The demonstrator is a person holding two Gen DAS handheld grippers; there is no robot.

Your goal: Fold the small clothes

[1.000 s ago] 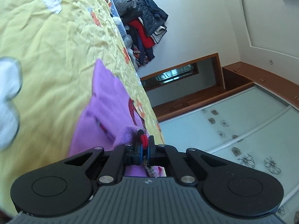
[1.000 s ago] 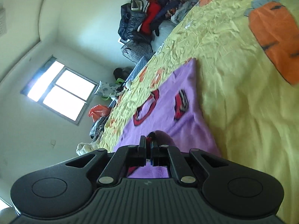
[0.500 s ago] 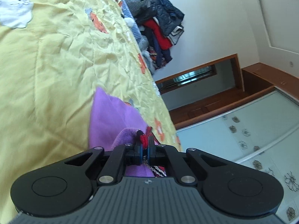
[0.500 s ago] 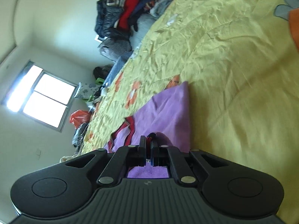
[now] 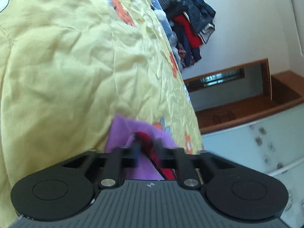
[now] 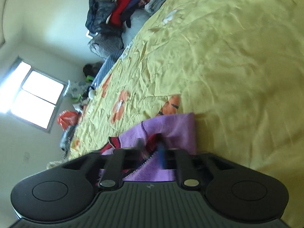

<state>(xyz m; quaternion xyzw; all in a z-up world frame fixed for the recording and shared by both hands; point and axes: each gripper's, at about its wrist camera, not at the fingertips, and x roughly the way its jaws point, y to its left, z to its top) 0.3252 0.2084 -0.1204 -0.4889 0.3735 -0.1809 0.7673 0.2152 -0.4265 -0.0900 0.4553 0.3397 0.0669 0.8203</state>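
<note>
A small purple garment [image 5: 121, 131] with red trim [image 5: 146, 139] lies folded over on the yellow bedspread [image 5: 66, 66]. My left gripper [image 5: 147, 148] sits low over it. Its jaws are opening, blurred and parted, and the red-trimmed edge lies loose between them. In the right wrist view the same purple garment [image 6: 171, 125] shows its folded edge just ahead of my right gripper [image 6: 151, 148]. Those jaws are opening too, with purple cloth and red trim between them and a gap at the pads. Most of the garment is hidden under both grippers.
The yellow bedspread [image 6: 237, 66] with orange carrot patches stretches far ahead. A heap of dark and red clothes [image 5: 190, 24] [image 6: 114, 13] is piled at the far end. A bright window [image 6: 36, 98], an orange bag [image 6: 67, 118] and a glass-fronted wardrobe [image 5: 256, 142] flank the bed.
Both grippers carried the garment's edge forward over itself, leaving only a short purple strip ahead of them. Both pairs of jaws, shut on the cloth before, now stand parted.
</note>
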